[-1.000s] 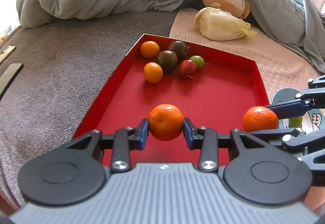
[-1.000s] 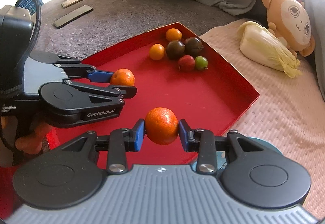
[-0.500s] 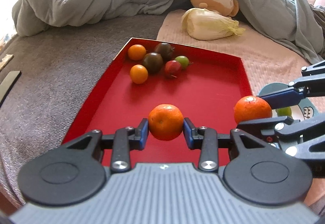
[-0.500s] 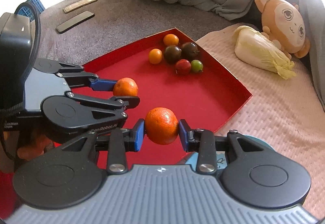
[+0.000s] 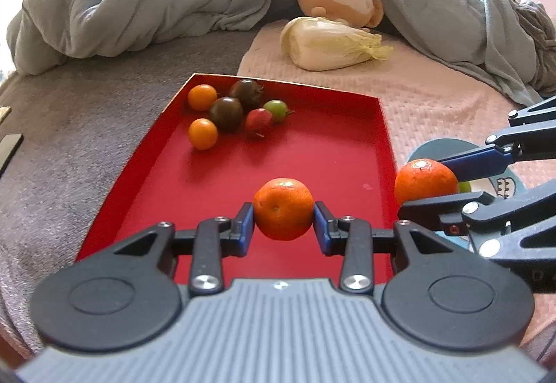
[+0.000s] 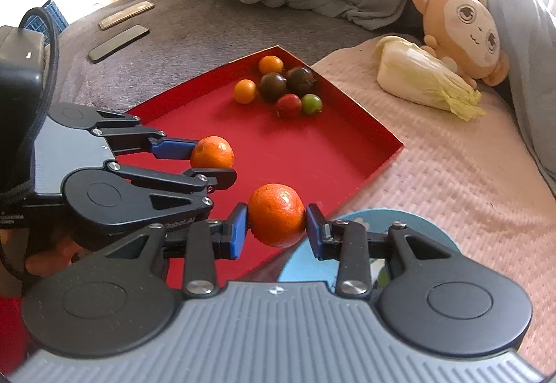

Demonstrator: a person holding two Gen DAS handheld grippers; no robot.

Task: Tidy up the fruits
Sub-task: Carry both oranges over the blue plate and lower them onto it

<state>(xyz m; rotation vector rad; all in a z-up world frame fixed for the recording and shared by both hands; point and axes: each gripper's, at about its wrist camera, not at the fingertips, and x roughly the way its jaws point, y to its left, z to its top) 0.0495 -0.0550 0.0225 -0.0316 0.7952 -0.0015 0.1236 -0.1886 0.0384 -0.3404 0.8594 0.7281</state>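
Over the last second I have drawn both hands back toward the near end of the shallow red cardboard tray (image 5: 384, 125), so its far corner with the cluster of small tomatoes (image 5: 236, 112) now sits further off. My left gripper (image 5: 283, 226) stays clenched on one round orange mandarin (image 5: 283, 209) above the tray floor, while my right gripper (image 6: 276, 230) stays clenched on the second orange mandarin (image 6: 276, 214) over the tray's edge, beside the blue plate (image 6: 410, 226). Neither is set down yet, so I judge placing them is next.
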